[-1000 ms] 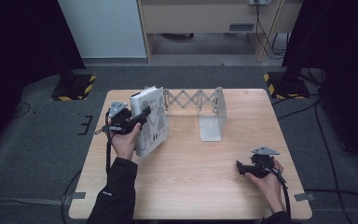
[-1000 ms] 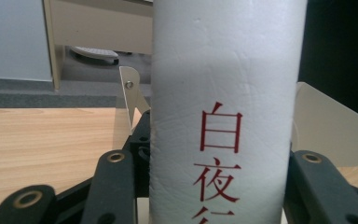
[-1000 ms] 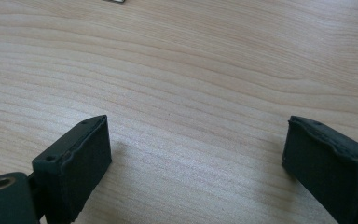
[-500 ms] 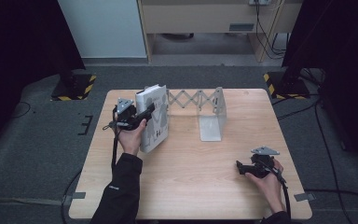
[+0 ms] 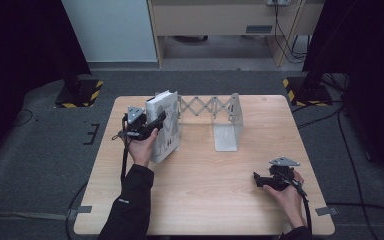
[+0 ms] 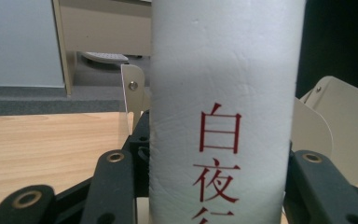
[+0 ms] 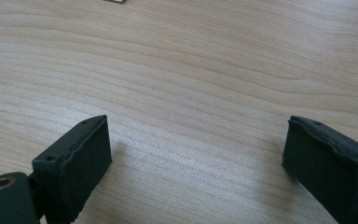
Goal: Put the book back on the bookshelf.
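White book pinched upright at spine by left gripper beside expanding bookend rack; right gripper spread, empty.

Light wooden table on grey carpet, bearing an expandable metal book rack at 12 o'clock, a white book standing against its 9 o'clock end, and the right gripper resting at 4 o'clock.
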Demonstrator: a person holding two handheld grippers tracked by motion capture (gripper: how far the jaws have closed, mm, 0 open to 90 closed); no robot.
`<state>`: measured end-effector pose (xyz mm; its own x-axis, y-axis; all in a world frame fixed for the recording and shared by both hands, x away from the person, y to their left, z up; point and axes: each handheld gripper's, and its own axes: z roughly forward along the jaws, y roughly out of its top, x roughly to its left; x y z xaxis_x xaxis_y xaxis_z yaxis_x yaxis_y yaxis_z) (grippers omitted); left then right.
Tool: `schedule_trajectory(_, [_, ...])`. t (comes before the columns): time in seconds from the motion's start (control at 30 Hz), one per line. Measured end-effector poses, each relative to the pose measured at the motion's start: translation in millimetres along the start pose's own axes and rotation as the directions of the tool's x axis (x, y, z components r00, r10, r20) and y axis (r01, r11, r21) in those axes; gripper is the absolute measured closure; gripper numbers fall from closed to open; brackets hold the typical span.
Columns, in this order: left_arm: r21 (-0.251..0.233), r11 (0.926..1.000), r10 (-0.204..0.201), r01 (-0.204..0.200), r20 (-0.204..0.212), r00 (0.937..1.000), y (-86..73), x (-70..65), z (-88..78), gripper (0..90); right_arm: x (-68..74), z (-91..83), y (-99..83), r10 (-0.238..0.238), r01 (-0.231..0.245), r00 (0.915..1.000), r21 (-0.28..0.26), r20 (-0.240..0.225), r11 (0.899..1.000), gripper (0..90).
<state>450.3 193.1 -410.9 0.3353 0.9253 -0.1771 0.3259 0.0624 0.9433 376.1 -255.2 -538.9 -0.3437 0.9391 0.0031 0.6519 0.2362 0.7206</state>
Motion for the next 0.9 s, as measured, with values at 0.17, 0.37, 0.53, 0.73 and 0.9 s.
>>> schedule_trajectory(0.17, [0.036, 0.9977, 0.056, -0.056, 0.01, 0.9984, -5.9, -3.8, -13.6, 51.7, -0.1, -0.2, 0.1, 0.0, 0.0, 1.0, 0.002, -0.001, 1.0, 8.1])
schedule_trajectory(0.37, [0.046, 0.9961, 0.074, -0.075, 0.017, 0.9971, -19.5, -6.5, -31.0, 51.6, 0.0, -0.1, 0.1, 0.0, 0.0, 1.0, 0.002, -0.001, 1.0, 8.1])
schedule_trajectory(0.53, [0.051, 0.9952, 0.083, -0.083, 0.003, 0.9966, -27.9, -11.1, -39.0, 51.5, 0.0, 0.0, 0.0, 0.0, 0.0, 1.0, 0.0, 0.0, 1.0, 8.1])
schedule_trajectory(0.73, [0.06, 0.9947, 0.085, -0.084, -0.016, 0.9963, -39.2, -12.4, -50.1, 51.5, 0.0, -0.1, 0.1, 0.001, -0.001, 1.0, 0.001, -0.001, 1.0, 8.1])
schedule_trajectory(0.9, [0.06, 0.9961, 0.066, -0.064, -0.02, 0.9976, -45.7, -10.9, -54.6, 51.3, 0.0, 0.0, 0.0, 0.001, -0.001, 1.0, 0.0, 0.0, 1.0, 8.1])
